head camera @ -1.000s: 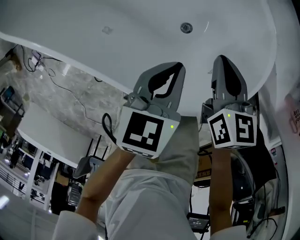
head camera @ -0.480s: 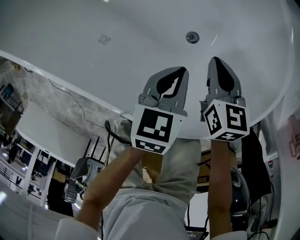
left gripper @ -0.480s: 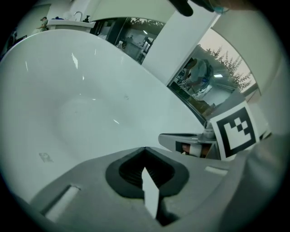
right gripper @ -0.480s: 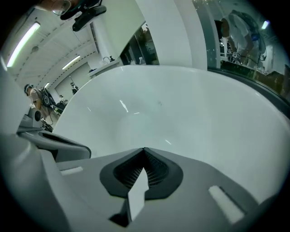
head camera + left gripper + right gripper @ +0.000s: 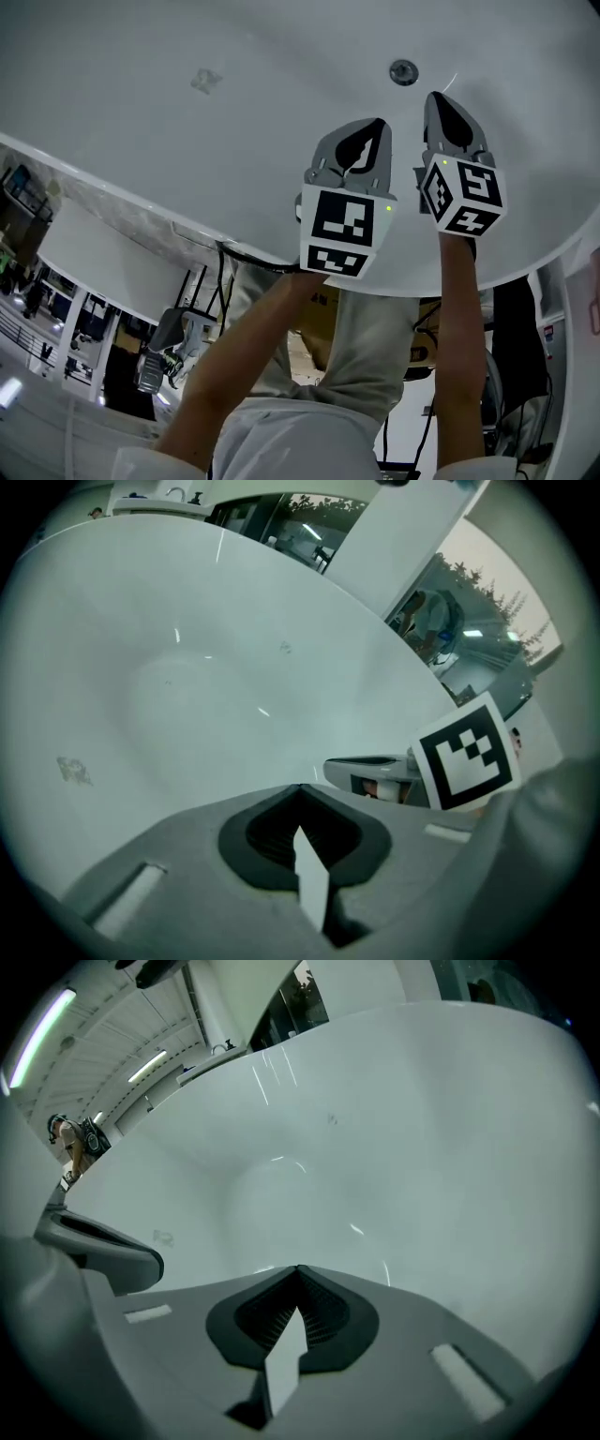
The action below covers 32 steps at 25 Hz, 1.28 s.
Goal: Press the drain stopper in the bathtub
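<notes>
The round metal drain stopper [image 5: 404,71] sits in the floor of the white bathtub [image 5: 141,56], seen in the head view. My right gripper [image 5: 437,96] hovers over the tub with its jaws shut on nothing, its tip just below and right of the stopper. Beside it, my left gripper [image 5: 378,123] is shut and empty too, a little farther from the stopper. The left gripper view shows its closed tip [image 5: 300,787] over bare tub wall, with the right gripper's marker cube [image 5: 466,754] alongside. In the right gripper view the closed tip [image 5: 298,1269] faces the tub basin; the stopper is not visible there.
A small pale patch [image 5: 204,81] marks the tub floor to the left of the stopper. The tub's rim [image 5: 141,202] curves below my arms. Beyond the rim lie a grey marbled floor, cables [image 5: 230,258] and equipment stands [image 5: 173,342].
Both grippers have moved forward over the tub rim toward the stopper, the right one closest. The head view has shifted further over the tub.
</notes>
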Tool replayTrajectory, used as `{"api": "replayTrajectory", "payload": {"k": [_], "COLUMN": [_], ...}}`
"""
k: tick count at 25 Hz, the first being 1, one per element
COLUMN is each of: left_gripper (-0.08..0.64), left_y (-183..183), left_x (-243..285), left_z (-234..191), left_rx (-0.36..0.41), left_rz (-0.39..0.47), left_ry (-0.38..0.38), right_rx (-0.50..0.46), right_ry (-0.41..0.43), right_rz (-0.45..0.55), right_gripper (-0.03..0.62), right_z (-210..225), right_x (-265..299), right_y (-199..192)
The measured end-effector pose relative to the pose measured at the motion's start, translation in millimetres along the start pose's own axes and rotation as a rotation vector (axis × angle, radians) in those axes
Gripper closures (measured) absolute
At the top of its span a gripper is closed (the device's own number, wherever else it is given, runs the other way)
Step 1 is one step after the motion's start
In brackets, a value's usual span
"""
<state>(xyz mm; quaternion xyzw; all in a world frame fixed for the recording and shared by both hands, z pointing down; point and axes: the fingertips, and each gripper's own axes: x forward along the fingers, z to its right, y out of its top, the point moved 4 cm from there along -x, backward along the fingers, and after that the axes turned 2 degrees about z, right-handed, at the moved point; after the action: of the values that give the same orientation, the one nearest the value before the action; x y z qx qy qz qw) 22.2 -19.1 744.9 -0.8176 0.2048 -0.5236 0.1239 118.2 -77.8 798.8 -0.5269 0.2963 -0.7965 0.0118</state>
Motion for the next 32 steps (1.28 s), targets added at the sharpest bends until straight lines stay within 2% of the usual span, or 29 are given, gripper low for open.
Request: {"api": "replayTrajectory", "payload": {"k": [4, 11, 14, 20, 27, 32], "left_gripper": [0.557, 0.557, 0.557, 0.557, 0.557, 0.557], "left_y": [-18.2, -54.3, -55.7, -75.0, -84.6, -85.8], "left_x": [23.9, 64.1, 83.5, 105.8, 124.6, 132.5], "left_z": [-15.5, -35.5, -42.1, -54.1, -56.4, -57.5], "left_rx": [-0.022, 0.008, -0.009, 0.037, 0.012, 0.007], "left_rz": [-0.028, -0.129, -0.13, -0.167, -0.18, -0.19], "left_ry": [0.009, 0.016, 0.015, 0.005, -0.03, -0.028], "right_rx": [-0.015, -0.035, -0.048, -0.058, -0.11, -0.12], "right_ry": [-0.001, 0.009, 0.001, -0.008, 0.013, -0.001], "right_rz": [-0.049, -0.116, -0.144, -0.232, -0.299, -0.348], "right_gripper": [0.589, 0.589, 0.589, 0.589, 0.589, 0.589], "right_z": [7.0, 18.9, 29.4, 41.7, 50.6, 52.6], "right_x": [24.6, 66.9, 88.6, 116.9, 143.9, 158.4], "right_y": [-21.6, -54.0, -64.6, -97.0, -110.3, -121.5]}}
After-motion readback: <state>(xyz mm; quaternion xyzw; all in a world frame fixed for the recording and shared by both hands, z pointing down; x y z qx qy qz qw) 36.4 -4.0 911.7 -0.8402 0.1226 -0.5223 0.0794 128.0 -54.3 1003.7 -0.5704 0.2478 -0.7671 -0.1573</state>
